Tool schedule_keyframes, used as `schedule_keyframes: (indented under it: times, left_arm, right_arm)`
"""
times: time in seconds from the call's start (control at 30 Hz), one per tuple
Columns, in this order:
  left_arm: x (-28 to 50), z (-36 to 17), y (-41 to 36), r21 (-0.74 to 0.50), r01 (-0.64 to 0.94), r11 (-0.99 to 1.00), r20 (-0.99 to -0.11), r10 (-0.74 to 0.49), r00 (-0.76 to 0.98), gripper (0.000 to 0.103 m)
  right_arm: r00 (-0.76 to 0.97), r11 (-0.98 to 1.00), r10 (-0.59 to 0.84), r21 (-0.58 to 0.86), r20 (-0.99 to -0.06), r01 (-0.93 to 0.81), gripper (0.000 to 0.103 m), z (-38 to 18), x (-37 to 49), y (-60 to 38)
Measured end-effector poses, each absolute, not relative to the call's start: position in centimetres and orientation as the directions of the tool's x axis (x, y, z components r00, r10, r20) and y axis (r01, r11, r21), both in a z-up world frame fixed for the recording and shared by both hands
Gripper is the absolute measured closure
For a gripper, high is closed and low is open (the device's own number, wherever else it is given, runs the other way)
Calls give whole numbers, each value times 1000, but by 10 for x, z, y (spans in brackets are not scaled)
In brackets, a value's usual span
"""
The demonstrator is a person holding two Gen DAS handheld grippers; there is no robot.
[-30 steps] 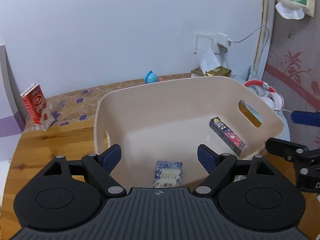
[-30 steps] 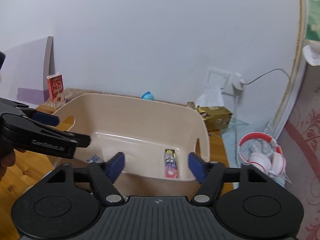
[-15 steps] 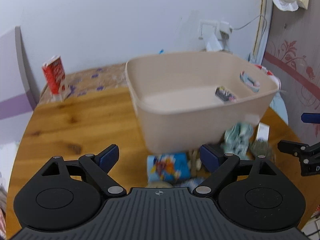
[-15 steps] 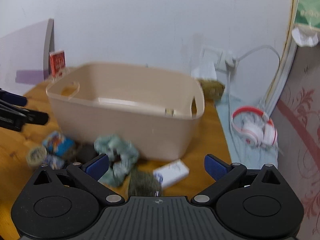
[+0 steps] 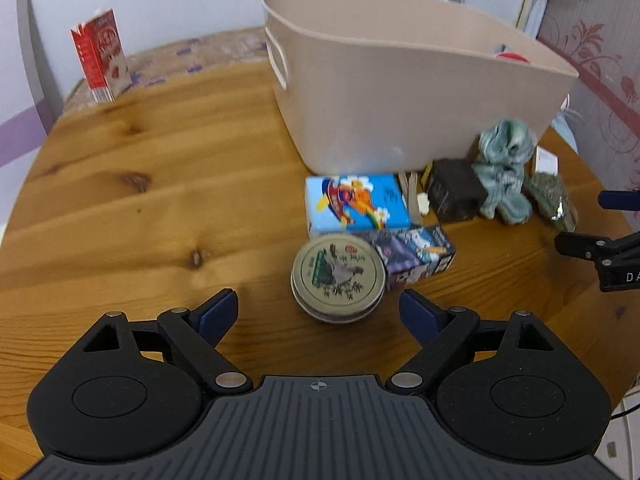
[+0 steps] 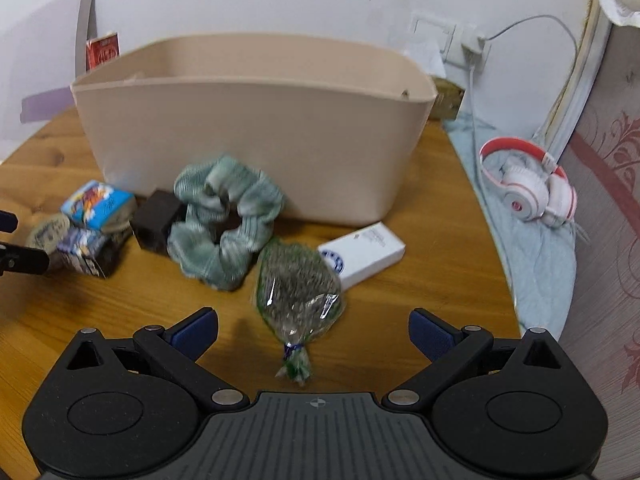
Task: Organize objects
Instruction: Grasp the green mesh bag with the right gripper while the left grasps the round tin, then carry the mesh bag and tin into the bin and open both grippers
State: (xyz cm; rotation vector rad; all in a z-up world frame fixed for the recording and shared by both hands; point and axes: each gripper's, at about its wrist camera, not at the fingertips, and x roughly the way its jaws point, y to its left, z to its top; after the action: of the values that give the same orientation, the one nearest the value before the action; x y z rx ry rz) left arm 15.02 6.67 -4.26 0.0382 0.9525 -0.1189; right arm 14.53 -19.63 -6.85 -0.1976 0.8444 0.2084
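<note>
A beige bin [image 5: 400, 92] [image 6: 248, 120] stands on the round wooden table [image 5: 140, 200]. In front of it lie a round tin [image 5: 338, 274], a blue cartoon box [image 5: 356, 204], a dark printed box [image 5: 416, 252], a black block [image 5: 454, 190], a green scrunchie [image 6: 224, 216] [image 5: 504, 168], a tied bag of dried herbs [image 6: 298, 292] and a white box [image 6: 362, 254]. My left gripper [image 5: 322, 314] is open and empty just short of the tin. My right gripper [image 6: 314, 330] is open and empty over the herb bag's tied end.
A red carton [image 5: 100, 60] stands at the table's far left edge. Red and white headphones [image 6: 528, 184] lie on a pale cloth to the right of the table. A wall socket with a cable [image 6: 472, 46] is behind the bin.
Both grippers have pulled back from over the bin and dropped low toward the table. The loose objects in front of the bin are now close ahead of them.
</note>
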Motion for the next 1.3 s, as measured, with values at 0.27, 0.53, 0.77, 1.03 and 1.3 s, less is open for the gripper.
schedule_keyframes:
  times: [0.27, 0.53, 0.77, 1.03, 1.3]
  left_arm:
    - [161, -53, 66, -9, 123, 992, -811, -79, 579, 18]
    - [166, -52, 60, 7, 170, 985, -788, -99, 608, 45]
    - [160, -51, 57, 10, 172, 985, -789, -98, 607, 47]
    - [143, -45, 65, -9, 147, 989, -782, -98, 616, 47]
    - [129, -22, 66, -15, 145, 989, -743, -108, 661, 47]
  right_arm:
    - [625, 961, 123, -65, -771, -268, 0, -84, 157, -197]
    - [632, 957, 170, -25, -756, -288, 30, -86, 163, -199]
    - [633, 948, 181, -38, -753, -316, 55, -83, 158, -190]
    - [647, 951, 187, -30, -740, -309, 60, -75, 140, -196]
    - [688, 956, 182, -38, -702, -292, 60, -55, 119, -203]
